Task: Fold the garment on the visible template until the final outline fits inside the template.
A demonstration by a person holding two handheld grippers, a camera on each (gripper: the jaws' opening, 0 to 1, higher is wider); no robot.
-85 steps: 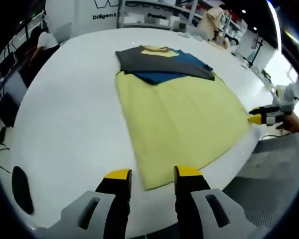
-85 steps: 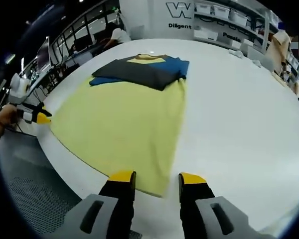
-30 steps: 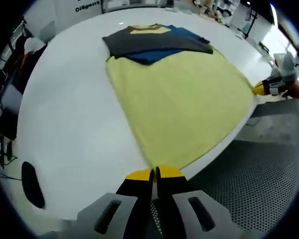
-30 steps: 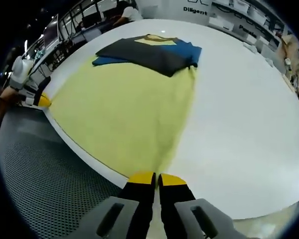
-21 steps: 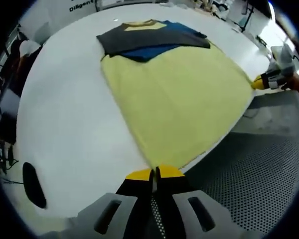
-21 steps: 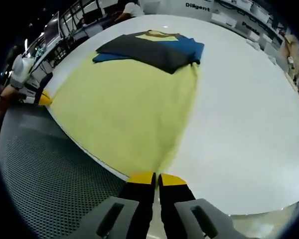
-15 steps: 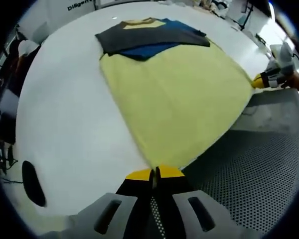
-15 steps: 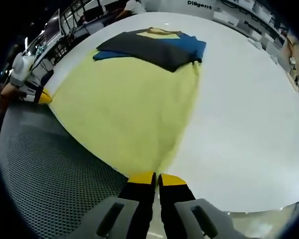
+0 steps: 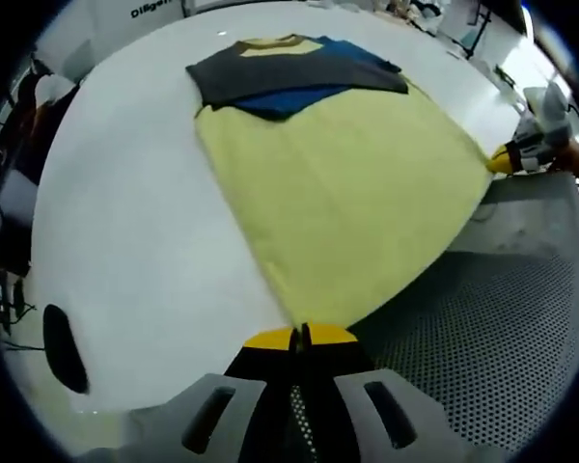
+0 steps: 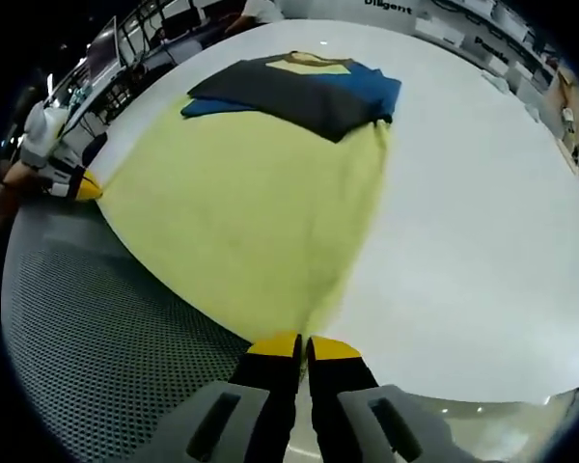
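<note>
A garment lies flat on the white table (image 9: pixel 125 222), its yellow body (image 9: pixel 347 193) nearest me and its dark grey and blue upper part (image 9: pixel 289 77) folded in at the far end. My left gripper (image 9: pixel 300 338) is shut on one near hem corner, held out over the table's edge. My right gripper (image 10: pixel 303 345) is shut on the other hem corner of the yellow body (image 10: pixel 251 203). The hem stretches between them. The right gripper (image 9: pixel 507 159) comes into the left gripper view from the right. The left gripper (image 10: pixel 82 185) enters the right gripper view from the left.
Grey perforated floor (image 9: pixel 502 328) lies below the near table edge. A dark oval opening (image 9: pixel 60 347) sits in the table at my left. White tabletop (image 10: pixel 482 241) spreads to the right of the garment. Shelves and a seated person (image 9: pixel 53 92) are far behind.
Both grippers, open above the hem 2.8 s ago, have shut on its corners. Since then the hem has been drawn slightly past the table edge.
</note>
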